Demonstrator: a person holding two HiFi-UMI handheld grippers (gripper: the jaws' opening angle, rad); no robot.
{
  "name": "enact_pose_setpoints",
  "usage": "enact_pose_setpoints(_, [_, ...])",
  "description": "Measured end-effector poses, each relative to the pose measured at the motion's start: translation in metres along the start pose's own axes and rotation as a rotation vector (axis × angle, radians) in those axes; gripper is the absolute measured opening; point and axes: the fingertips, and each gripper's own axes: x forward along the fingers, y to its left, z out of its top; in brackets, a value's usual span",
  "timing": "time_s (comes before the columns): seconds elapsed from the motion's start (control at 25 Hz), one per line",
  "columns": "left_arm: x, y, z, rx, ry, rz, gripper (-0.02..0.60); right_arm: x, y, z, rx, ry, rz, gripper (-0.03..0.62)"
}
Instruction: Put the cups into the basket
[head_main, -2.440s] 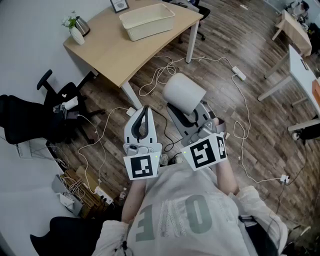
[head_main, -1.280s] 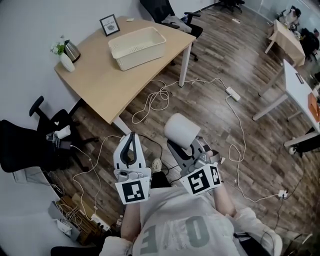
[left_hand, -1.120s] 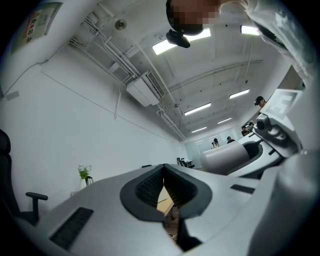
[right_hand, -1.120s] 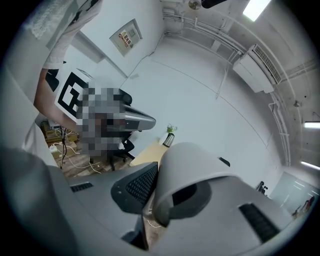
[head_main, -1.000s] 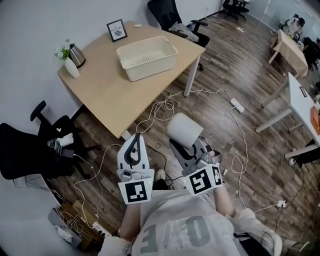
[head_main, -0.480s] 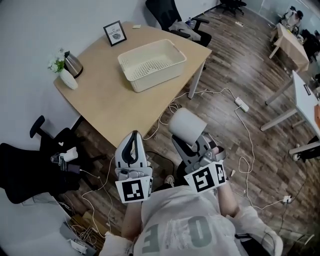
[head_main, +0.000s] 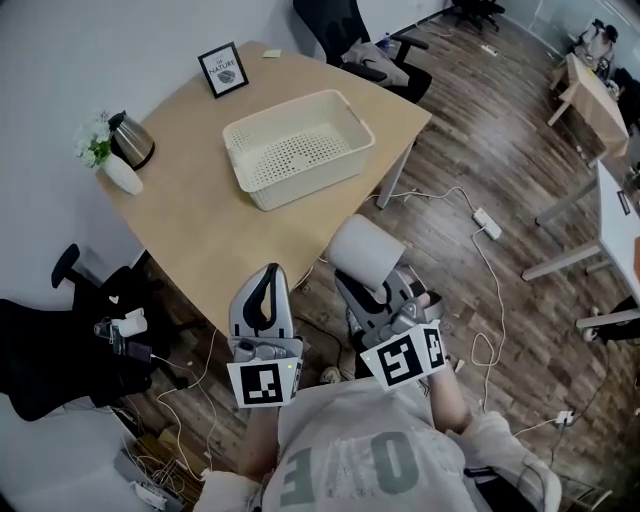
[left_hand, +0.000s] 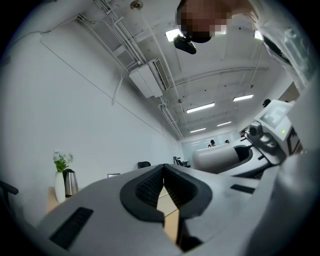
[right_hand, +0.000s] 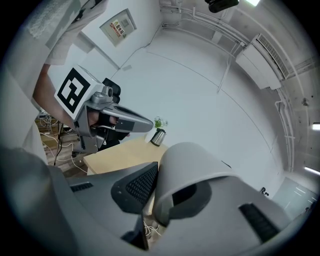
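Cup (head_main: 368, 255), wall clamped in my right gripper's (head_main: 372, 288) fingers (right_hand: 140, 186), hangs off the desk's (head_main: 200, 230) near edge; the basket (head_main: 300, 185) sits toward its far-right corner. I should clear the rim, then lower before releasing. The left gripper (head_main: 265, 280) is closed, empty.

The grey left claw (left_hand: 164, 169) fills the lower middle, its black ribbed pads (left_hand: 147, 187) meeting at the tips with nothing between them; a sliver of tan wooden bench (left_hand: 169, 202) shows through the wedge-shaped gap below the tips. Left of the claw, a white ceramic vase of small flowers (left_hand: 59, 186) stands just beside a steel kettle (left_hand: 70, 182). Right of the claw, the grey right claw (left_hand: 235, 160) grips a pale grey plastic cup (left_hand: 212, 159) held sideways, under white ceiling strip lights (left_hand: 201, 107).
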Motion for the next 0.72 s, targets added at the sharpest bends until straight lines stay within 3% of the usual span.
enact_pose_setpoints(0.4, [0.14, -0.022, 0.0, 0.015, -0.03, 0.058, 0.009, 0.04, -0.115, -0.042, -0.002, -0.065, 0.022, 0.054])
enact_pose_setpoints(0.72, [0.189, -0.024, -0.012, 0.034, 0.006, 0.151, 0.009, 0.063, -0.165, -0.066, -0.003, -0.111, 0.076, 0.052])
